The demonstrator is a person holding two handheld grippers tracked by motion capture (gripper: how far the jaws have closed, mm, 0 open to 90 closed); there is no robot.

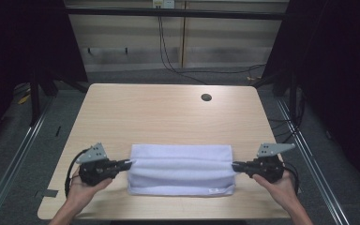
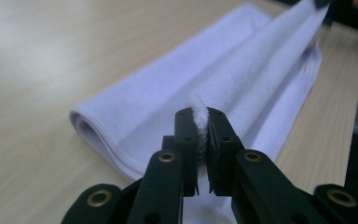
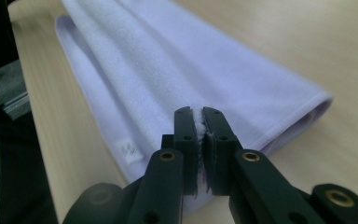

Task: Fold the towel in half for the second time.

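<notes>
A pale lavender towel (image 1: 180,169) lies folded near the front edge of the wooden table (image 1: 168,112). My left gripper (image 1: 130,163) is shut on the towel's left end, with a tuft of cloth pinched between its jaws (image 2: 200,120). At the towel's right end my right gripper (image 1: 234,166) is likewise shut, white cloth showing between its jaws (image 3: 199,122). The top layer of the towel (image 2: 261,60) is raised and stretched between the two grippers. A small label (image 3: 129,150) sits on the towel's lower edge.
A round cable hole (image 1: 206,97) lies near the table's far right. Beyond the table are black cables (image 1: 168,56) on the floor and a pale wall panel. Metal rails (image 1: 14,154) run along both sides.
</notes>
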